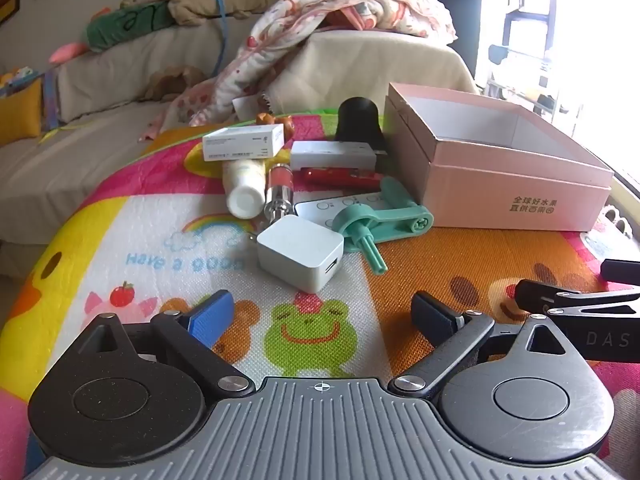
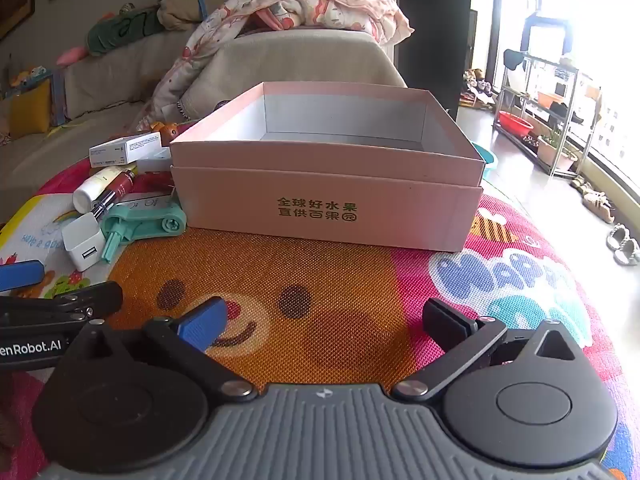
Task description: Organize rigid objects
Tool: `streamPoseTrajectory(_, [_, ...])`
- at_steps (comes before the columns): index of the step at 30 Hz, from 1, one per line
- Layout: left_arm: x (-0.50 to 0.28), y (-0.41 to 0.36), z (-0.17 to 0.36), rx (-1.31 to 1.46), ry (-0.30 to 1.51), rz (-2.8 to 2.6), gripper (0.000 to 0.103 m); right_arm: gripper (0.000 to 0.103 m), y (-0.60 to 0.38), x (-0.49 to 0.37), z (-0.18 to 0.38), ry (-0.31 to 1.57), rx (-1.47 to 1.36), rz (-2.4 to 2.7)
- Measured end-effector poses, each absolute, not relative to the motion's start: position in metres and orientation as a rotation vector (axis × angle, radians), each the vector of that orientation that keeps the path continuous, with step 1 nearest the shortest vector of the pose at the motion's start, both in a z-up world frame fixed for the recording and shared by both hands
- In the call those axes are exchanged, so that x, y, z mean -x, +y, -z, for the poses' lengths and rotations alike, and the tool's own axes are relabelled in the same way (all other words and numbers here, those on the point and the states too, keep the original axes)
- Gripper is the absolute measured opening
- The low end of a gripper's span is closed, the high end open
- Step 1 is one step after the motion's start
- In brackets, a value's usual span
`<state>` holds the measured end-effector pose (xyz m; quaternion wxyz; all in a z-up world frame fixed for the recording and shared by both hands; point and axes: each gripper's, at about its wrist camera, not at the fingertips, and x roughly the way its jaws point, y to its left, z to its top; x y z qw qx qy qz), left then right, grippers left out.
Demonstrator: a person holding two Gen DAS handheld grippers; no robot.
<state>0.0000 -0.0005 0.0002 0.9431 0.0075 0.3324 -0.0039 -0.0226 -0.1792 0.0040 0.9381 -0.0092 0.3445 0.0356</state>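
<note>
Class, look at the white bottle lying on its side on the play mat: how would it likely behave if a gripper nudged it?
The white bottle looks round and lies flat, so it would probably roll. The clear tube beside it might stop it. Its smooth plastic may slip between pads.

A cartoon-printed play mat [image 1: 132, 216] carries everything. Straight ahead of the left fingers [image 1: 212, 314] lies a white USB charger [image 1: 300, 254], with a green plastic tool [image 1: 376, 220], bottles and small cartons beyond it. Ahead of the right fingers [image 2: 202, 326] an open pink box [image 2: 326, 204] sits on the mat.
</note>
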Motion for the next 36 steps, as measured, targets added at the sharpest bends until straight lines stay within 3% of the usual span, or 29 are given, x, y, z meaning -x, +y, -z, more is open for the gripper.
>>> streamPoseTrajectory(36, [0.0001, 0.0005, -0.0004, 0.003, 0.674, 0.014, 0.099, 0.103, -0.1792, 0.0229, -0.0037, 0.702, 0.019, -0.072])
